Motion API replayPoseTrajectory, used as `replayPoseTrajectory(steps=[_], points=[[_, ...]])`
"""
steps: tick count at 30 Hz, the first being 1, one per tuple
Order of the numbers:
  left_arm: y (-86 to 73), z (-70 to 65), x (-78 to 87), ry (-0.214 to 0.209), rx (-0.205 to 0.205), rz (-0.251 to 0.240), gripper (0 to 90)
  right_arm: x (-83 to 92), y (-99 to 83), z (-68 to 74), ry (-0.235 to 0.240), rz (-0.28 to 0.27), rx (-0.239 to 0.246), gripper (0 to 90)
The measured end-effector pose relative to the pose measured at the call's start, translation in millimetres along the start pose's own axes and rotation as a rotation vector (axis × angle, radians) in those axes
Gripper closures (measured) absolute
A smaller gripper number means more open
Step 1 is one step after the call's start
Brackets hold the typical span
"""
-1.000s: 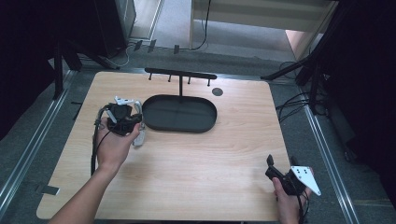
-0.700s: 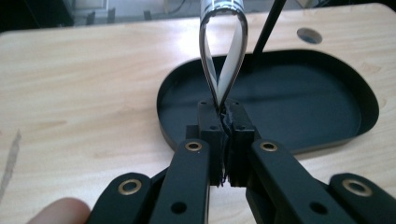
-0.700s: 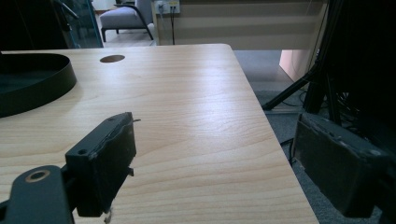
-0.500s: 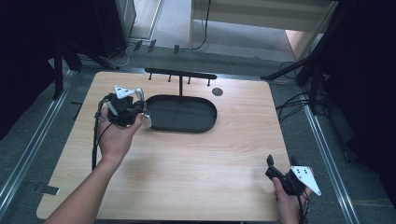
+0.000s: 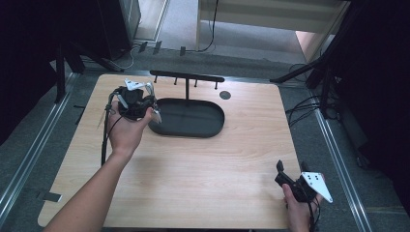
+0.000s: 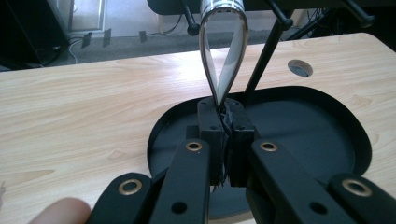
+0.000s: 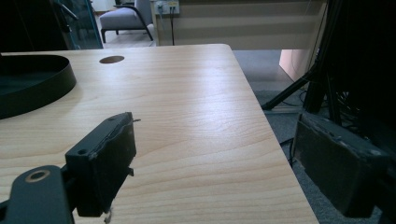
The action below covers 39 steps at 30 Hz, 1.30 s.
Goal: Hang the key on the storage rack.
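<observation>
Since a second ago the left gripper (image 5: 153,114) has travelled from the tray's left side toward the upper left of the high view, carrying its load up along the tray's left rim. No readable writing or brand shows anywhere. Grey carpeted floor (image 5: 241,38) and dark stands surround a pale wood table (image 5: 193,164). On its upper middle sits a black oval tray (image 5: 212,126) with a black T-shaped rack (image 5: 186,77) behind it. In the left gripper view the jaws are clamped on a looped silver-white strip (image 6: 223,70) over the tray. At lower right, the right gripper (image 5: 290,174) rests with jaws wide apart, empty.
</observation>
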<state>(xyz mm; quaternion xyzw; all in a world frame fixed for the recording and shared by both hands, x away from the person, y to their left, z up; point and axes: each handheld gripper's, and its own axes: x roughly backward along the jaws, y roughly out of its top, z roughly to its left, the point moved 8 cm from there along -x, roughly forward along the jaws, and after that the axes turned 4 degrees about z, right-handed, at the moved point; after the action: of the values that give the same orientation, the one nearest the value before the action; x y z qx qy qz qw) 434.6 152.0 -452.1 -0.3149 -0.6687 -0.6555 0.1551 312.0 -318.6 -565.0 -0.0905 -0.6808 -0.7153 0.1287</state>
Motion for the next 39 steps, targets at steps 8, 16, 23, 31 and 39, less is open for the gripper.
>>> replayPoseTrajectory(steps=[8,16,23,31,39], points=[[7.3,3.9,-18.5,-0.007,0.023,0.013,88.2,0.3,0.0,-0.6,-0.003,-0.001,-0.006,12.9],[9.8,5.0,-29.4,-0.013,0.026,0.031,88.2,0.3,0.1,-0.8,-0.004,-0.003,-0.005,12.9],[13.7,3.6,-39.2,-0.008,0.022,0.062,88.1,0.6,-0.1,-0.8,-0.005,-0.001,-0.009,12.9],[14.9,3.2,-42.5,-0.003,0.043,0.070,88.1,0.4,0.1,-1.2,-0.002,-0.003,-0.009,13.0],[13.7,11.1,-38.5,0.035,0.071,0.070,88.1,0.5,0.1,-1.1,-0.001,-0.003,-0.005,13.0]])
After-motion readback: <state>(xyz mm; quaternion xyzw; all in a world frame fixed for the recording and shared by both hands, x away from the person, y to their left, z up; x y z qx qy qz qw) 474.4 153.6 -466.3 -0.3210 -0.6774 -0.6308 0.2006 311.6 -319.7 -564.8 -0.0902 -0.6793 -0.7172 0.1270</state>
